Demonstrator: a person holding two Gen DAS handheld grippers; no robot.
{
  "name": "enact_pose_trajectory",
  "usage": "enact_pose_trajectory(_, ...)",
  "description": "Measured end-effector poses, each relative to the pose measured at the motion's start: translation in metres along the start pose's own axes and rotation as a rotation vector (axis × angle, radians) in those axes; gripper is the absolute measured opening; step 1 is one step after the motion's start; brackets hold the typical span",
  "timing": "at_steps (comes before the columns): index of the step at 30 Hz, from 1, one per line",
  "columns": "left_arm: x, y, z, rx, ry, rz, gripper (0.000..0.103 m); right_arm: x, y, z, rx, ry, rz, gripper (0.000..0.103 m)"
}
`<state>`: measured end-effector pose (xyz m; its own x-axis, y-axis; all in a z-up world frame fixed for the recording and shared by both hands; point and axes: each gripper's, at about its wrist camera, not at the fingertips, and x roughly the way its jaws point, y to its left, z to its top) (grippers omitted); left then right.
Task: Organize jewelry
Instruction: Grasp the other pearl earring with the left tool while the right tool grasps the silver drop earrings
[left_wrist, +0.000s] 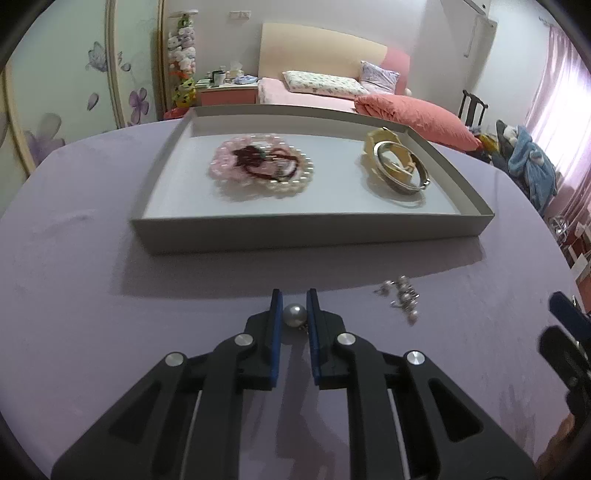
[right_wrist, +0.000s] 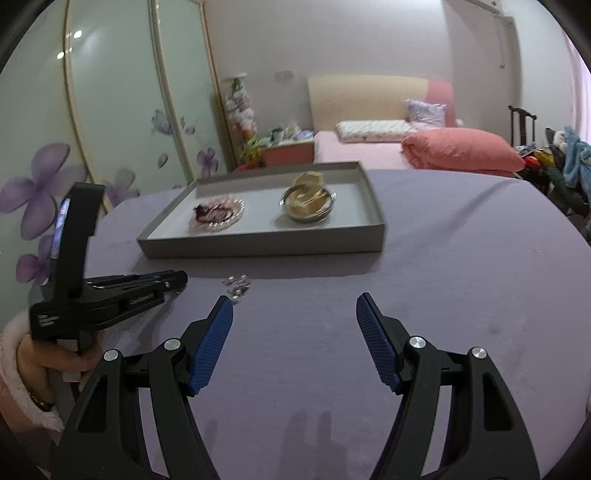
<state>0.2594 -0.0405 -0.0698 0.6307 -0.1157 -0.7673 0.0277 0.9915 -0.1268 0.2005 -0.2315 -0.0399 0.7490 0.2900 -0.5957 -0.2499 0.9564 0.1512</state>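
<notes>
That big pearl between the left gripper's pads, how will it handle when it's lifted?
The pearl looks round and glossy, so it may slip or roll out from the left hand-held gripper if the squeeze is light. A small chain seems to trail beneath it and would likely dangle limply. It is probably light.

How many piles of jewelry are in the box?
2. A pile of bead bracelets lies on the left side of the box, and a stack of bangles on the right.

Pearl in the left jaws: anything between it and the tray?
Only the tray's near wall, which the pearl must clear. The purple tablecloth between is bare; the loose earring cluster lies off right.
</notes>
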Motion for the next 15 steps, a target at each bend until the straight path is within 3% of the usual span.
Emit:
enact_pose_trajectory(5,-0.02,0.03,-0.005,-0.043,-0.03,0.004,0.014,0.024,0.018,-0.001,-0.038,0.097,0.02,0.069)
enact_pose_trajectory(11,-0.047,0.064,-0.011,-0.104,-0.069,0.016,0.014,0.062,0.044,0.001,-0.098,0.231,0.023,0.051)
enact_pose_trajectory(15,-0.061,0.078,-0.015,-0.137,-0.088,0.022,0.014,0.085,0.059,0.01,-0.132,0.258,-0.003,0.042)
